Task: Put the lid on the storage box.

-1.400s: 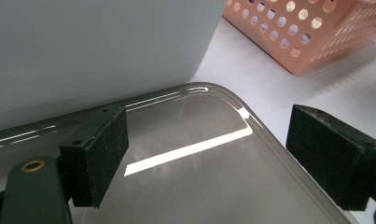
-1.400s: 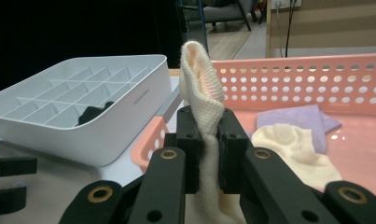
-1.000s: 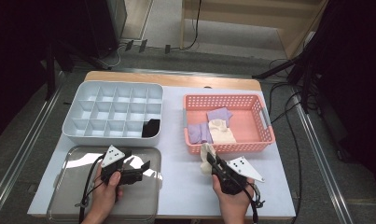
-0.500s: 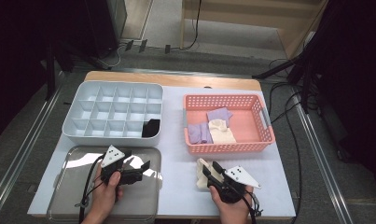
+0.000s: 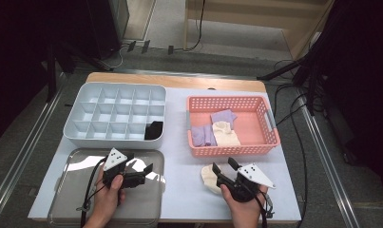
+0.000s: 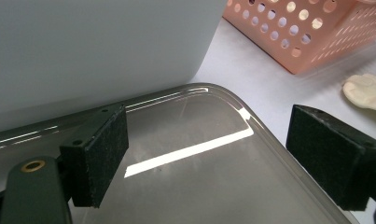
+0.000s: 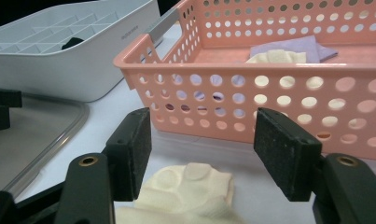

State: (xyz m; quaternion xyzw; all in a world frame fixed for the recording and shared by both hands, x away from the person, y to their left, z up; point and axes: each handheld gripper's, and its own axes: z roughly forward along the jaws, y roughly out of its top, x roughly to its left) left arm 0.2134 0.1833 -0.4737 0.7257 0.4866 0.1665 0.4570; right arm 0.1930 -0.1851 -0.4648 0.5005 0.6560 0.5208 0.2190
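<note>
Right fingers: mine, just been opening, standing apart, pads pressing nothing.
Cream cloth: on the white surface, low between those fingers, just before the basket.
Left fingers: open, empty, over the metal tray.
Pink basket: beyond, holding folded cloths.
White divided box: farther left.

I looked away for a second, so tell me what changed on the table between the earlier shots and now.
The right gripper carried the cream sock back from beside the pink basket toward the table's near edge and set it on the white tabletop. Its jaws have just been opening; the sock lies loose between them. The left gripper stayed open over the metal tray. The basket's socks and the divided organizer are unchanged.
</note>
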